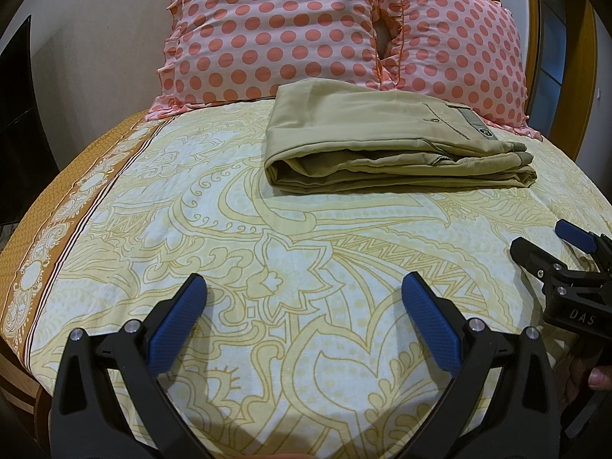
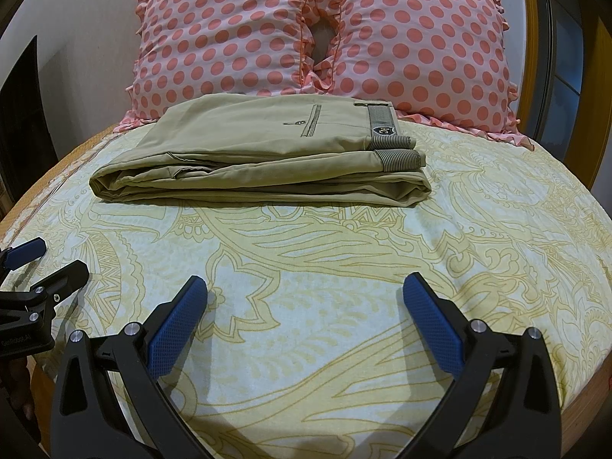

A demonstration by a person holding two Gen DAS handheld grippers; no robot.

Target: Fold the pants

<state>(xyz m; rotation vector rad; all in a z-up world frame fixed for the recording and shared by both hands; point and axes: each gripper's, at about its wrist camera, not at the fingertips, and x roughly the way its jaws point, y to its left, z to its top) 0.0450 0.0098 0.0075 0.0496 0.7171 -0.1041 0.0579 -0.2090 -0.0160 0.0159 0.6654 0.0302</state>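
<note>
From the left wrist view, the khaki pants (image 1: 386, 141) lie folded into a flat stack of layers well ahead of the left gripper (image 1: 304, 298) and a little to the right of its fingers, up against the polka-dot pillows (image 1: 275, 30). They look soft and light, a limp cotton that would sag and slide open if lifted by one layer; I'd judge the thick folded edge nearest the fingers the safest place to pinch, catching all layers together. The left fingers (image 1: 179, 325) are spread wide, released, holding nothing and hovering over the patterned bedsheet (image 1: 153, 191). The right gripper (image 1: 550, 248) shows off to the right, apart from the cloth.

From the right wrist view, the pants (image 2: 260, 153) sit ahead of and slightly left of the right gripper (image 2: 306, 298), waistband end toward the right. Its fingers (image 2: 432, 329) are also spread wide and empty, touching no cloth, and the fold looks finished to me
</note>
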